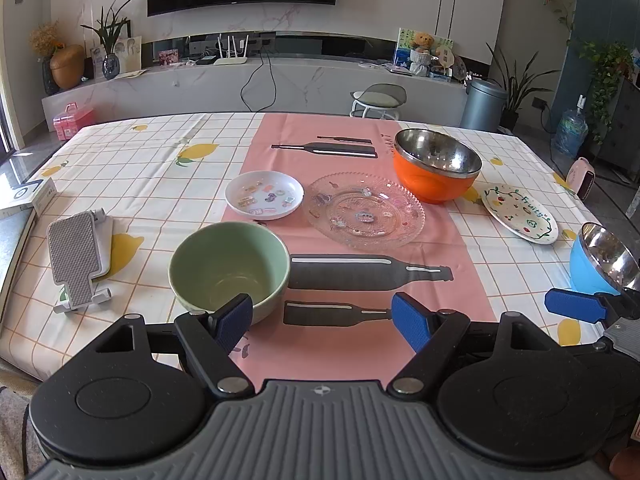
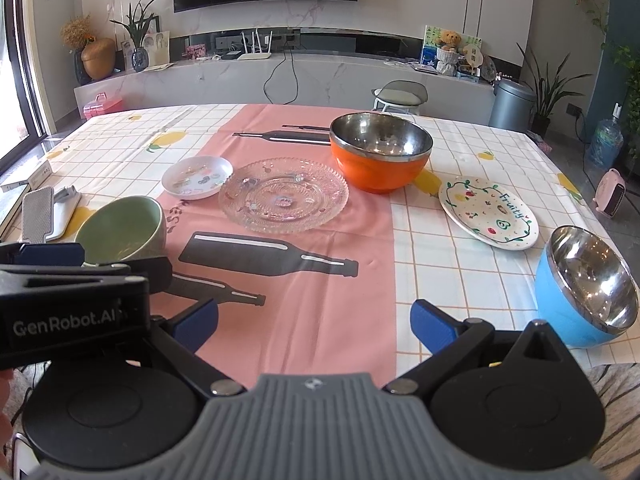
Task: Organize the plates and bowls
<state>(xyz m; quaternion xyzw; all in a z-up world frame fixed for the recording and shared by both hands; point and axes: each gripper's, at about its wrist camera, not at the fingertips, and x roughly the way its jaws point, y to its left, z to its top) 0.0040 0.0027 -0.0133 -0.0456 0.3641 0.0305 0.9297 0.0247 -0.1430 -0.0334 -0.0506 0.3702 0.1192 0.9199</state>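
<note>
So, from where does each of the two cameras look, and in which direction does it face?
Left wrist: sits on the left gripper, low at the near table edge, facing the TV wall; its open blue fingers show, one by the green bowl, and the right gripper's finger at far right.
Right wrist: sits on the right gripper, further right, facing the same way; its open fingers show, the left gripper's body at left, the blue bowl close.
Shared: the glass plate, the orange bowl, the green bowl.
</note>
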